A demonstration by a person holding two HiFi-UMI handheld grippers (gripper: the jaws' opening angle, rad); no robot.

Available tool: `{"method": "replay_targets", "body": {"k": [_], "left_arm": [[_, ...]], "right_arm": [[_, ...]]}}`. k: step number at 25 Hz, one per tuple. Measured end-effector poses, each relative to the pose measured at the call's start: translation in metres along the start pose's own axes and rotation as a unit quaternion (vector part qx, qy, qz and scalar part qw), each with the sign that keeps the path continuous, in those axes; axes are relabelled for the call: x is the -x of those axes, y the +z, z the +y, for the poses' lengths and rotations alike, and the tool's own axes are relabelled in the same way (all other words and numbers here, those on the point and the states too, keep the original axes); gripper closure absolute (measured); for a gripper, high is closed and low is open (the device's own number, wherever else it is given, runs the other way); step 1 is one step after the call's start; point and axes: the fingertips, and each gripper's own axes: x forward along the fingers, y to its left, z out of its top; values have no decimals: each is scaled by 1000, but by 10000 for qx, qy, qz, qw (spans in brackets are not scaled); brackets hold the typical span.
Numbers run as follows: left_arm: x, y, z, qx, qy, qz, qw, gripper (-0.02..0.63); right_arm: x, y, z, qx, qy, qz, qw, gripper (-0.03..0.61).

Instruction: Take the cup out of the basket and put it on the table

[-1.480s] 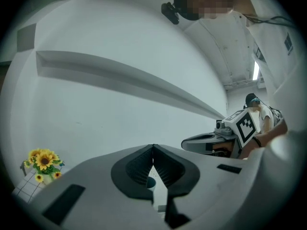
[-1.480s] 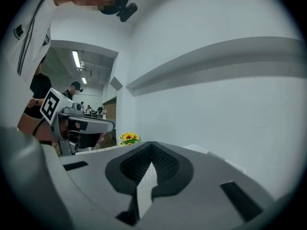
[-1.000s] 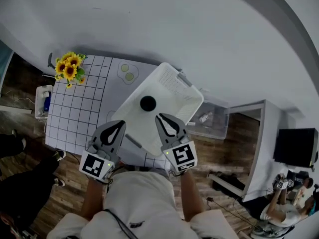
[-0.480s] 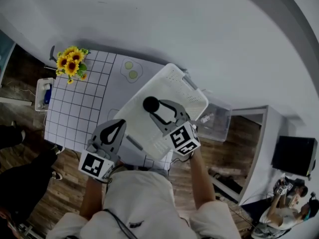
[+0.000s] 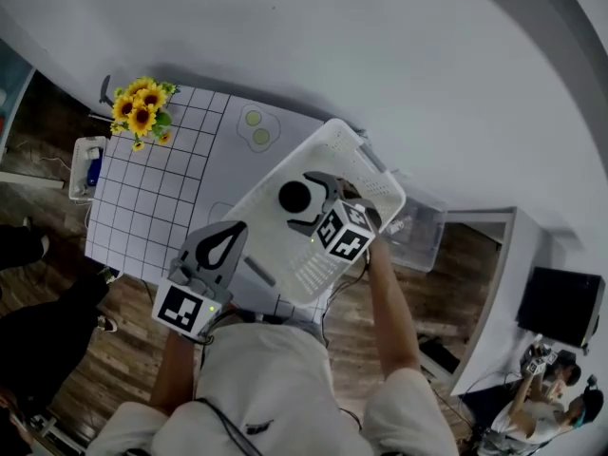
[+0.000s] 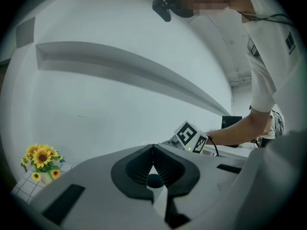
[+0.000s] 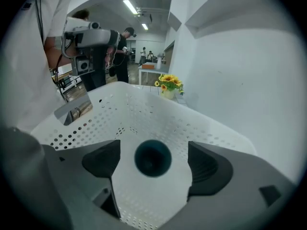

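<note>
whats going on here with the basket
A person holds two grippers at a white basket. The right gripper points down into it, jaws just opened, with the dark cup lined up between them but not yet gripped. The left gripper is shut and empty, off to the side.

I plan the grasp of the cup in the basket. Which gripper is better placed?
Right. The right gripper is over the basket; its jaws have just been opening and stand either side of the cup, not touching. The left gripper is shut, outside.
</note>
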Motion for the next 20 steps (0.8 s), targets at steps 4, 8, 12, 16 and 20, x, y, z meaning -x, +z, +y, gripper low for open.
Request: {"method": "replay_targets", "body": {"k": [4,8,12,16,20], "left_arm": [[-7,-5,-3,-174,-91,130,9997,604],[-16,-7,-6,-480,-186,220,9984,604],[-21,-7,-10,-873,-318,304,9952,604],[-21,-9,-11,-949,-372,357,9941,604],[-19,-12,-9,-819,-315,352,9955,604]], "right_arm": [[-23,-16,2,120,328,346,9988,137],[-42,-29,3,176,602,605,9962,132],[-57,-39,4,157,759,786,9939,132],[-66,-46,5,93,884,914,9918,132],[-70,-55,7,108,915,1126,9894,140]]}}
